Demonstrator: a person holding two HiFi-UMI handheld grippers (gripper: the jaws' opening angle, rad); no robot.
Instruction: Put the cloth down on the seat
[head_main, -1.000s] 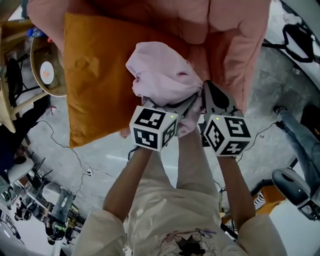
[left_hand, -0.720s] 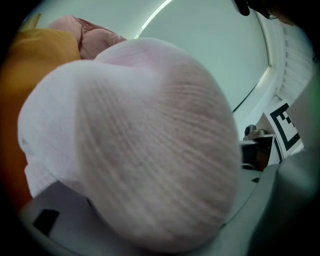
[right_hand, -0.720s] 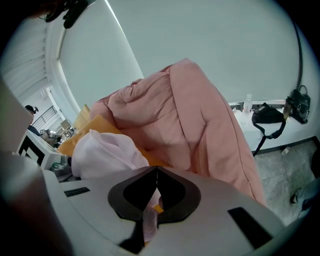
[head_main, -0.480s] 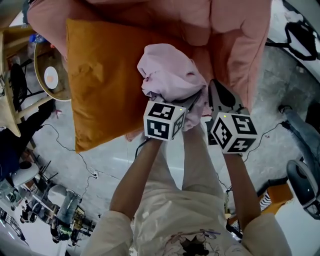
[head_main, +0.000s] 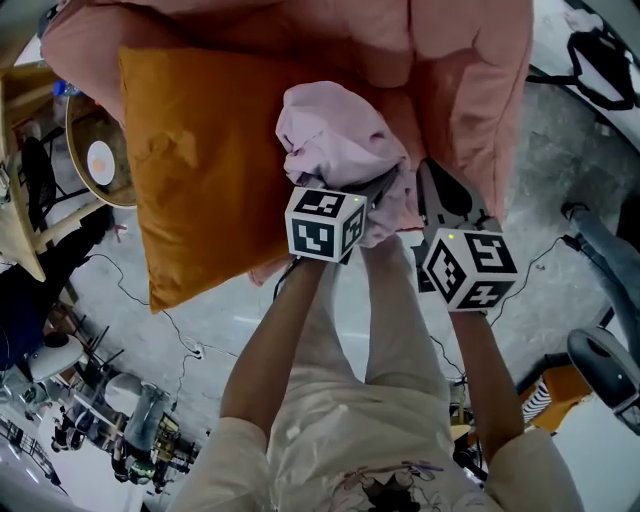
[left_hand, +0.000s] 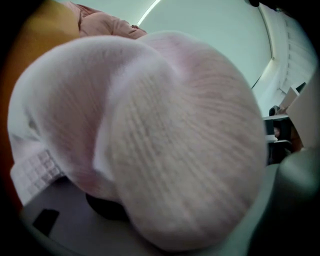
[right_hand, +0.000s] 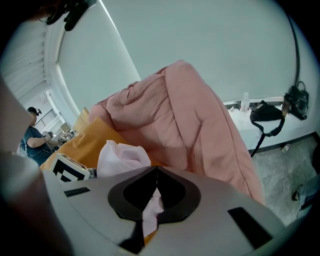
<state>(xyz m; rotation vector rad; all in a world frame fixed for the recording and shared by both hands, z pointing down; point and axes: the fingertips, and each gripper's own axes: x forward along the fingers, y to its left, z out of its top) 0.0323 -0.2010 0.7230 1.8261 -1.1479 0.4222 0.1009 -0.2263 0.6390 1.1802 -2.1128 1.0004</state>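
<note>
One pale pink cloth (head_main: 340, 140), bunched into a loose ball, hangs just above the pink padded seat (head_main: 470, 90), at centre frame in the head view. The left gripper (head_main: 368, 195) is clamped on the bundle, which swells over its jaws and fills its own view (left_hand: 165, 140). The right gripper (head_main: 440, 190), just to the right, has its jaws pressed together on a thin tail of the same cloth (right_hand: 149, 212).

To set it down well, I would lower both grippers together until the bundle rests on the padding. Both should let go only then, so neither drags a corner back up.

An orange cushion (head_main: 200, 170) covers the left half of the seat, so the bare pink area at upper right looks the better landing spot. Grey floor (head_main: 560, 150) surrounds the seat, with cables trailing across it at lower left. A black bag (head_main: 600, 75) lies at the upper right.
</note>
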